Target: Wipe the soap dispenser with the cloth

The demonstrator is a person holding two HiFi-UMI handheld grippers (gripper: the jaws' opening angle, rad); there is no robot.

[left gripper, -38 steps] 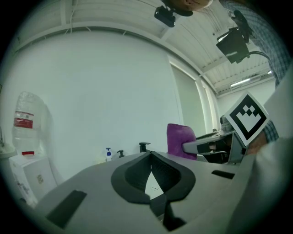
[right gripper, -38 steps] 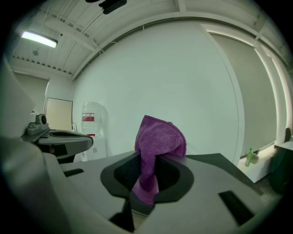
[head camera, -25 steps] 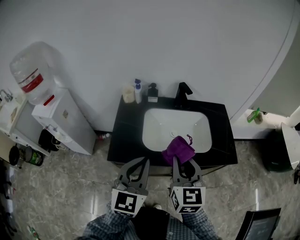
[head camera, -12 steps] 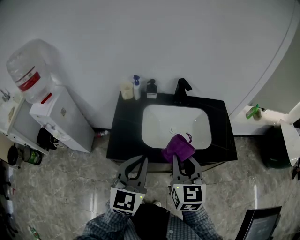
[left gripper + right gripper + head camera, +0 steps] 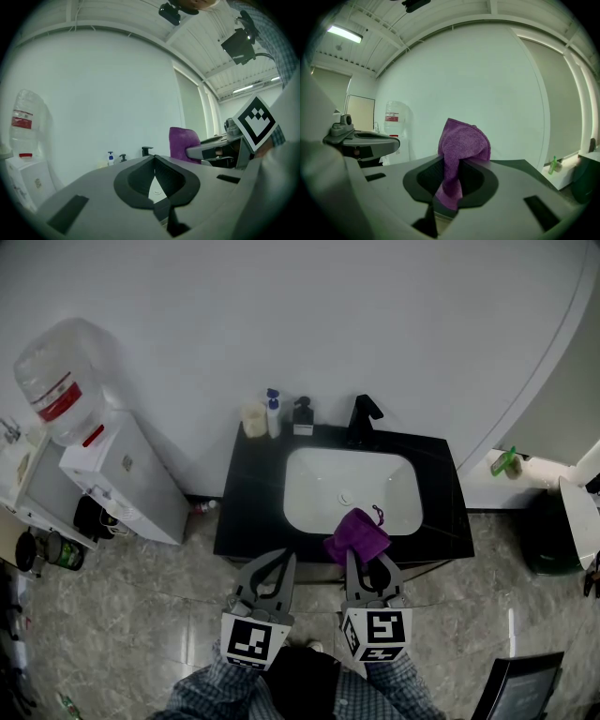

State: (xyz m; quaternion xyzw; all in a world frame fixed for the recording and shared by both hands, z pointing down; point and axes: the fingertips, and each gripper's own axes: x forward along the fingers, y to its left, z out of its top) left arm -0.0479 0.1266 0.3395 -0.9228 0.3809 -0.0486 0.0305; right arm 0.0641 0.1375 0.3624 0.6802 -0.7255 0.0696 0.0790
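Against the wall at the back left of the black vanity [image 5: 246, 512] stand a black soap dispenser [image 5: 303, 416], a blue-topped pump bottle [image 5: 273, 412] and a cream container [image 5: 251, 418]. In the left gripper view they are small and far: the black dispenser [image 5: 123, 157] and the pump bottle [image 5: 110, 158]. My right gripper [image 5: 367, 563] is shut on a bunched purple cloth [image 5: 357, 536] over the vanity's front edge; the cloth [image 5: 461, 150] stands up out of the jaws. My left gripper [image 5: 277, 561] hangs beside it, shut with nothing in it, in front of the vanity.
A white basin [image 5: 352, 491] with a black faucet [image 5: 363, 420] fills the vanity's middle. A water cooler [image 5: 122, 479] with its bottle [image 5: 58, 381] stands to the left. At the right are a green bottle [image 5: 506, 465] on a ledge and a dark bin [image 5: 548, 540].
The head view has shifted a little, so the vanity sits slightly higher than a second ago. Both grippers and the cloth keep their pose.
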